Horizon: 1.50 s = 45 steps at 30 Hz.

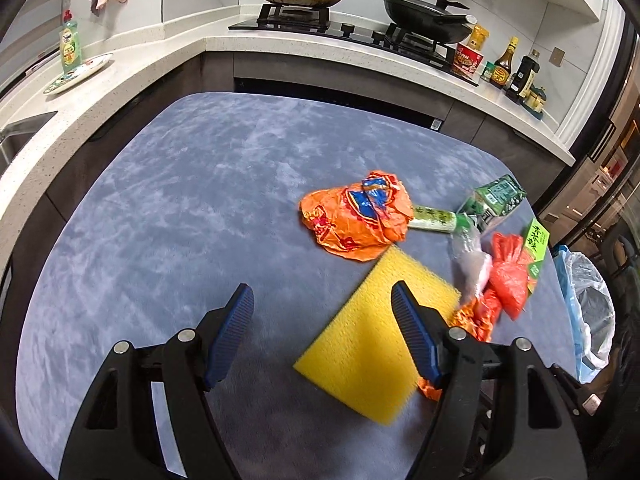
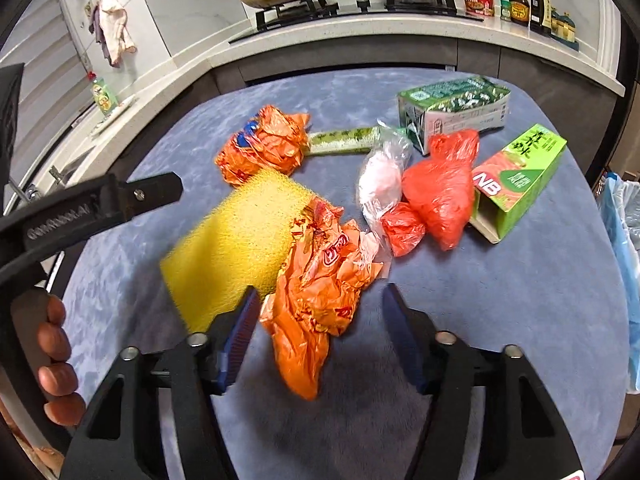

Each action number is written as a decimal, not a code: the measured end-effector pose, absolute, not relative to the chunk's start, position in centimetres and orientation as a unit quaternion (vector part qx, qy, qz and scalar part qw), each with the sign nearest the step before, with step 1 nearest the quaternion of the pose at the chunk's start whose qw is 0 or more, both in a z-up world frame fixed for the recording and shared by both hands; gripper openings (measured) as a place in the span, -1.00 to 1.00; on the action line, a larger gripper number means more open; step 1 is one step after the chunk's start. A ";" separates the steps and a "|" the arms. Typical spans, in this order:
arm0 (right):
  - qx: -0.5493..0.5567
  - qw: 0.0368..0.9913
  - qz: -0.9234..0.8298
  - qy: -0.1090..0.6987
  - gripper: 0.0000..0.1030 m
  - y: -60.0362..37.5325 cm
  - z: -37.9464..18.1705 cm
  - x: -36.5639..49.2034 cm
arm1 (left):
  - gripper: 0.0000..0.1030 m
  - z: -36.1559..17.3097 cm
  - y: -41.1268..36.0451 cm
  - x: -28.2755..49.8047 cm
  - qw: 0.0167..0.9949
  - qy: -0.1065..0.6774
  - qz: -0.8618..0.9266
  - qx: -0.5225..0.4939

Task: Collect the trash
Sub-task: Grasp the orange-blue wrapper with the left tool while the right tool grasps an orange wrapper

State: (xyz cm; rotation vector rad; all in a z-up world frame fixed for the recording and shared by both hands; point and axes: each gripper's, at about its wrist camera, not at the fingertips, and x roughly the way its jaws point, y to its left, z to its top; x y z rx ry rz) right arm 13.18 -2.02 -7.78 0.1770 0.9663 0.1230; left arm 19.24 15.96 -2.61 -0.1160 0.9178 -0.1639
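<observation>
Okay, my right gripper [image 2: 316, 316] hangs open over a crumpled orange bag [image 2: 316, 280], glossy and creased, lying on the blue mat [image 2: 500, 300] against a yellow sponge [image 2: 240, 236]. My left gripper [image 1: 322, 300] is open too, nothing between its jaws.

Both grippers [image 1: 322, 308] [image 2: 316, 312] tilted downward, jaws apart

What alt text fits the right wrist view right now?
The right gripper hangs open over a crumpled orange plastic bag on a blue-grey table. Behind lie a yellow sponge, red bags and a green box.
</observation>
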 end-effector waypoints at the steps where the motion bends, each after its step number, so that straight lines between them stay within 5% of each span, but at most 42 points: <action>1: 0.086 0.878 0.058 0.467 -0.09 -2.0 -8.1 13.4 | 0.33 -2.7 16.0 19.5 0.892 0.442 -0.080 -0.056; 7: 0.095 0.876 0.062 0.468 -0.40 -2.1 -8.4 13.5 | 0.52 -2.8 15.4 21.0 0.894 0.436 -0.091 -0.054; 13: 0.099 0.878 0.073 0.462 -0.41 -2.8 -7.2 11.8 | 0.71 -3.0 13.9 23.2 0.898 0.426 -0.104 -0.046; 23: 0.109 0.879 0.073 0.458 -0.41 -4.6 -5.7 9.6 | 0.70 -4.9 11.9 27.8 0.893 0.437 -0.102 -0.032; 33: 0.116 0.876 0.057 0.464 -0.40 -5.7 -6.0 9.2 | -0.10 -5.3 10.9 28.0 0.887 0.443 -0.130 -0.032; 45: 0.130 0.883 0.044 0.448 -0.40 -8.0 -5.0 7.4 | -0.22 -1.6 11.9 24.3 0.903 0.411 -0.120 -0.043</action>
